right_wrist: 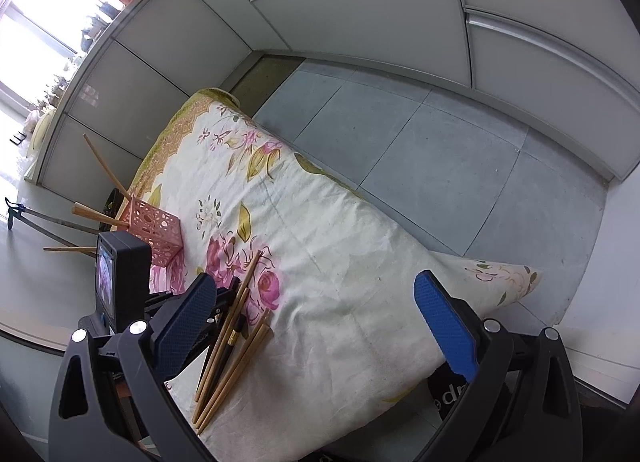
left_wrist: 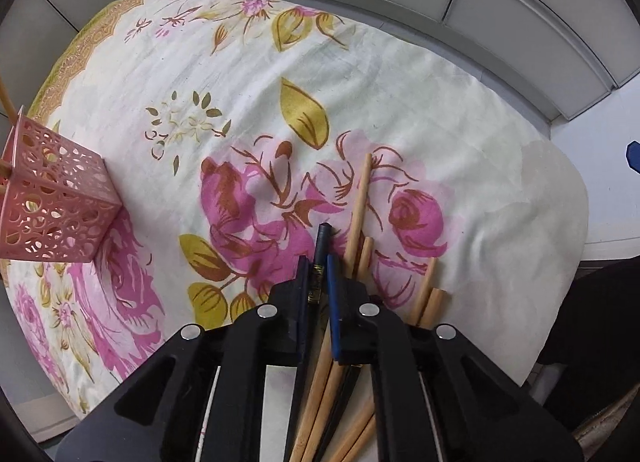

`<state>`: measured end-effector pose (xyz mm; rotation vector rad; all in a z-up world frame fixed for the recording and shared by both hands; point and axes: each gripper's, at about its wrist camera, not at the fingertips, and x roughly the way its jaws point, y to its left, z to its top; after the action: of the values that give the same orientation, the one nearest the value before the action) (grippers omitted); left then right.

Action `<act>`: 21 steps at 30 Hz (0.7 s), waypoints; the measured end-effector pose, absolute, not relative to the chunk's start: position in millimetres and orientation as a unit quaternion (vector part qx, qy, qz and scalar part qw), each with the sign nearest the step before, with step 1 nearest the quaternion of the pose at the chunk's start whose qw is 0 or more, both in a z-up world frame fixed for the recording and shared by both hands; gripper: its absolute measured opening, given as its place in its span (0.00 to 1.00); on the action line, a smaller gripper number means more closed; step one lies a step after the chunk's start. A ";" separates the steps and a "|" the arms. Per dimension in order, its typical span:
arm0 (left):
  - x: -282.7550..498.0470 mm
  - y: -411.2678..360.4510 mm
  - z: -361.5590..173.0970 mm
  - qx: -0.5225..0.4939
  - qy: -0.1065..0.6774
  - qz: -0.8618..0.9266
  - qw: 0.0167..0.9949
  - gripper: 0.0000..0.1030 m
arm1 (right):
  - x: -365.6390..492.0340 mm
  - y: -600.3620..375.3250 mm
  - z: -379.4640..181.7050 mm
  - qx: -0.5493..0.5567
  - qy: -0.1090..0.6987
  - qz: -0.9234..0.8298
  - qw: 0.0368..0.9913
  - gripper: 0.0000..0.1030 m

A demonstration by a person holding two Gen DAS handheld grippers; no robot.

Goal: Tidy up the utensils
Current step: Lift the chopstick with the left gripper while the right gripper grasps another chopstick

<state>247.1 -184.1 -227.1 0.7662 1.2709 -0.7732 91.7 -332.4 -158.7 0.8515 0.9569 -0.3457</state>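
Left wrist view: left gripper (left_wrist: 318, 286) pointing down at the floral cloth (left_wrist: 248, 110), jaws closed on one dark chopstick (left_wrist: 320, 262). Wooden chopsticks (left_wrist: 358, 214) lie loose around it. Pink perforated holder (left_wrist: 56, 202) stands well apart at the left edge.

Right wrist view: right gripper (right_wrist: 320, 326) spread wide, holding nothing, above the cloth. The holder already has a few sticks in it (leaning out); most of the pile remains — early going, I judge.
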 end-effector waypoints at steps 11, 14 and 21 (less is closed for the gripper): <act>253.1 -85.9 -204.9 0.189 0.566 -0.268 0.757 0.06 | 141.1 -299.2 -170.4 0.342 0.497 -0.139 0.785 0.93; 246.0 -53.2 -174.4 0.132 0.541 -0.267 0.787 0.06 | 167.9 -280.2 -180.1 0.338 0.524 -0.116 0.773 0.86; 221.7 -9.2 -109.9 0.071 0.468 -0.270 0.838 0.06 | 219.2 -253.9 -205.3 0.308 0.571 -0.119 0.751 0.59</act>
<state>221.7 -9.2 -109.9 0.1496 0.9908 -0.5711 219.2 -253.9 -205.3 0.6732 1.2477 -0.2592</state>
